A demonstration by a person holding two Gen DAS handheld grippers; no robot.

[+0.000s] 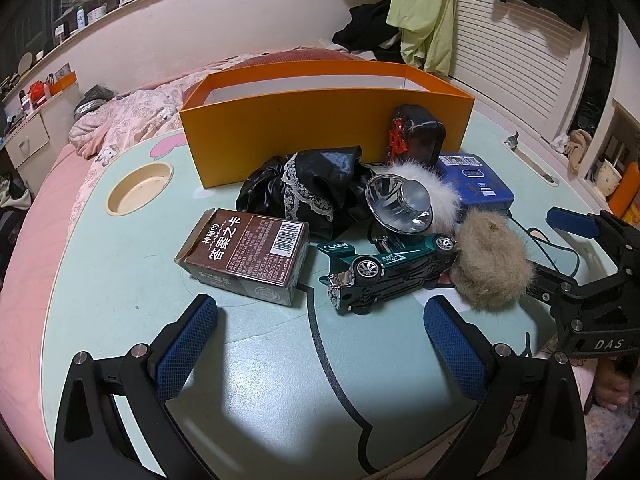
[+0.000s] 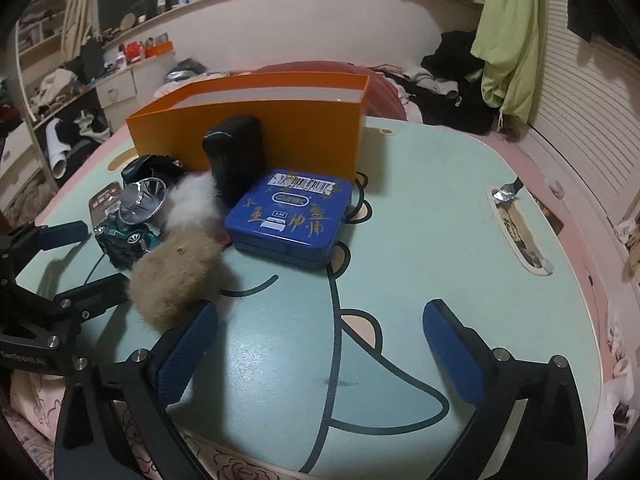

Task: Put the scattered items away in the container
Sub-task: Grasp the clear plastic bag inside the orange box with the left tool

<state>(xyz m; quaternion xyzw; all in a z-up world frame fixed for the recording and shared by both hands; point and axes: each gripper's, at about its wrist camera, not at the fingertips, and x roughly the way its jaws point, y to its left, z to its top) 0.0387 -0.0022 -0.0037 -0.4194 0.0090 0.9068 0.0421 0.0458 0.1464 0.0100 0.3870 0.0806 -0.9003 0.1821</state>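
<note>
Table (image 2: 400, 216): pale green lap table on a bed, all the clutter bunched in front of the orange box; bare top to the right of the box and toward both grippers.
Orange box (image 1: 320, 120): the container, open-topped, at the far side of the table; I can see nothing in it from here.
Blue tin (image 2: 288, 216): flat, just right of the box's front wall, nearest the free space.
Brown carton (image 1: 244, 256): on its side, well in front of the box.
Black cloth (image 1: 308, 188): lace-trimmed heap against the box front.
Toy car (image 1: 388, 268): tipped on its side, touching the tan fluff ball (image 2: 176, 280).
Silver funnel (image 1: 400, 204): resting on a white fluff piece, above the car.
Left gripper (image 1: 320, 344): jaws spread, nothing between, over bare table short of the carton.
Right gripper (image 2: 320, 352): jaws spread wide, empty; left finger (image 2: 188, 352) just beside the tan ball.
Risk: closing here would likely brush the ball and nudge the car and funnel; a thin cord near the car could snag.
Room: widest on the right of the box; the table edges drop to bedding.
</note>
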